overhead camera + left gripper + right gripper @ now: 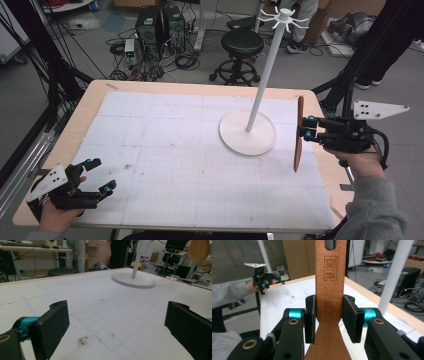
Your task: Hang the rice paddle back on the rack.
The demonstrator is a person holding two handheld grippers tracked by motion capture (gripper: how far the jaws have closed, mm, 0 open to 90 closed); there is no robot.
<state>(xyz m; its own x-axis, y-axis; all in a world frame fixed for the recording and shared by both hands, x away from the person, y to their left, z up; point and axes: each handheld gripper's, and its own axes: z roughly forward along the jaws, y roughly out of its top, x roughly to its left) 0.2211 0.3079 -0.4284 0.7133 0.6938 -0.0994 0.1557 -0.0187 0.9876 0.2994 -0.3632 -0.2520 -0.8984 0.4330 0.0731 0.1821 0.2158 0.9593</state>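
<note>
Near the table's right edge, a flat brown wooden spatula [299,134] is pinched upright by the right gripper [309,128], beside the white hook-topped stand [248,131]. Its handle slot is best aligned squarely before hooking. The left gripper [100,176] is held spread, empty, at the near-left corner.

Both grippers are black, with teal collars at the jaw bases and brass-ringed pivot screws on the arms. The right gripper [329,320], at the bottom of its own view, has flat jaws faced with dark pads. The left gripper [95,176], lower left in the high view, carries a pale three-cornered plate with dark holes. Grey sleeves cover both forearms.
</note>
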